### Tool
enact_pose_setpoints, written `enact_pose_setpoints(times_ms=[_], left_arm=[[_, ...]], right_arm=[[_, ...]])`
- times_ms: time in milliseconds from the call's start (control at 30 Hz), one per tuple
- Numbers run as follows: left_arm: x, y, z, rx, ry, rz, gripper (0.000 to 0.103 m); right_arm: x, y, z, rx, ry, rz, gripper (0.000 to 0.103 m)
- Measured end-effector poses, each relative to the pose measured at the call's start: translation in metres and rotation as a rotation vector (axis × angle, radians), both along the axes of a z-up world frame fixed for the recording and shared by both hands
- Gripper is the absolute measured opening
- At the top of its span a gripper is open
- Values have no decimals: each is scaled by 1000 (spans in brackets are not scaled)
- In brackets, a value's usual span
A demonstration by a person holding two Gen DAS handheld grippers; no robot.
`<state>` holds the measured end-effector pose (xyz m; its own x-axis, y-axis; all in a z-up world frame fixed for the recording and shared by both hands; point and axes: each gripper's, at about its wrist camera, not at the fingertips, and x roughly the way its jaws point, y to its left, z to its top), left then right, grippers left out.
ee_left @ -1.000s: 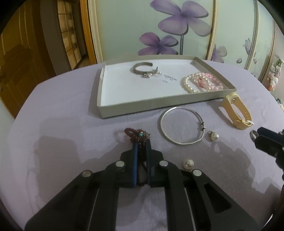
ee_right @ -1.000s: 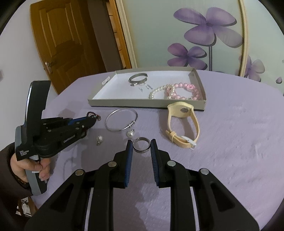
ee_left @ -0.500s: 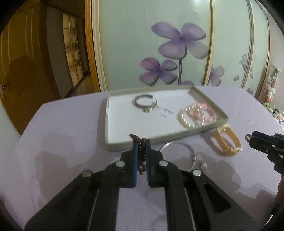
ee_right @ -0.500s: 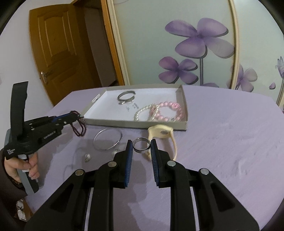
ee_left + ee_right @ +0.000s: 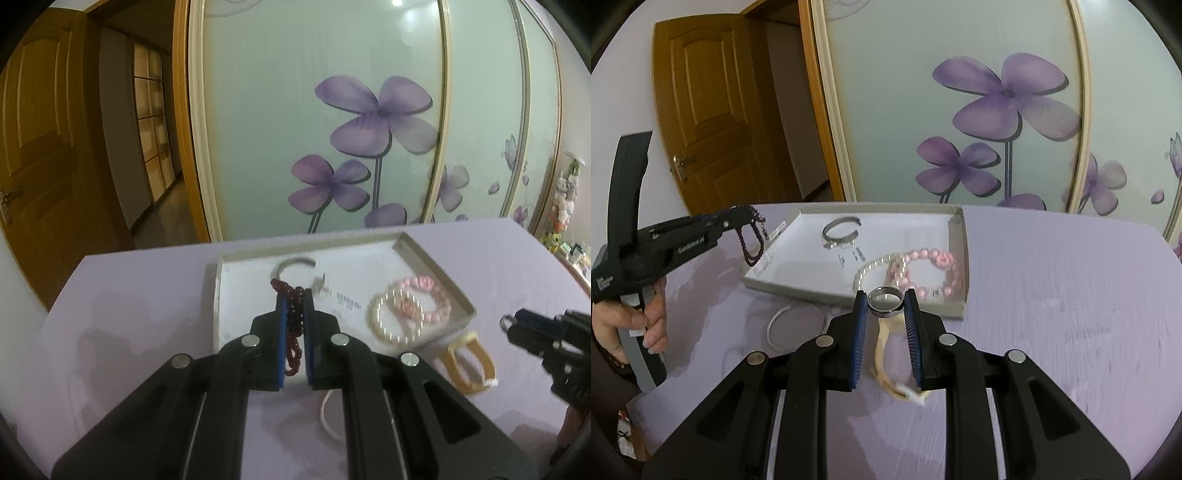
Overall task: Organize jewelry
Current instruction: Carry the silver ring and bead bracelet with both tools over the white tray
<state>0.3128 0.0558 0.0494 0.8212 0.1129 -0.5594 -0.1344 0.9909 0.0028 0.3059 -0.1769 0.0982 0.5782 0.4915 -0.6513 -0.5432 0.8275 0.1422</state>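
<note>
Dangling bead bracelet [image 5: 293, 325] pinched in left gripper [image 5: 294, 295].

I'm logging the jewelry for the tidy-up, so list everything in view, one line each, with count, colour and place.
shallow cardboard tray: one, grey-white, on the cloth, holding three bracelets.
open silver cuff bracelet: one, silver, far part of the tray.
white pearl bead bracelet: one, white, near right of the tray.
pink bead bracelet: one, pink, against the pearl one.
thin silver bangle: one, silver, on the cloth before the tray.
cream strap band: one, cream, on the cloth by the tray's near right corner.
lilac tablecloth: one, lilac, covering the table.
dark red bead bracelet: one, dark red, dangling from the left gripper.
plain silver ring: one, silver, pinched in the right gripper.
person's hand: one, on the left gripper's handle.
</note>
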Motion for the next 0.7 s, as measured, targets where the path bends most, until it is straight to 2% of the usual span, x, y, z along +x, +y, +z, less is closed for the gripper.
enact_pose_setpoints(times_ms=[267, 700], left_arm=[[36, 8, 16, -1, -30, 18, 8], [82, 20, -12, -19, 13, 24, 8]], right_arm=[[33, 21, 6, 6, -31, 39, 21], [85, 41, -20, -38, 6, 53, 21]])
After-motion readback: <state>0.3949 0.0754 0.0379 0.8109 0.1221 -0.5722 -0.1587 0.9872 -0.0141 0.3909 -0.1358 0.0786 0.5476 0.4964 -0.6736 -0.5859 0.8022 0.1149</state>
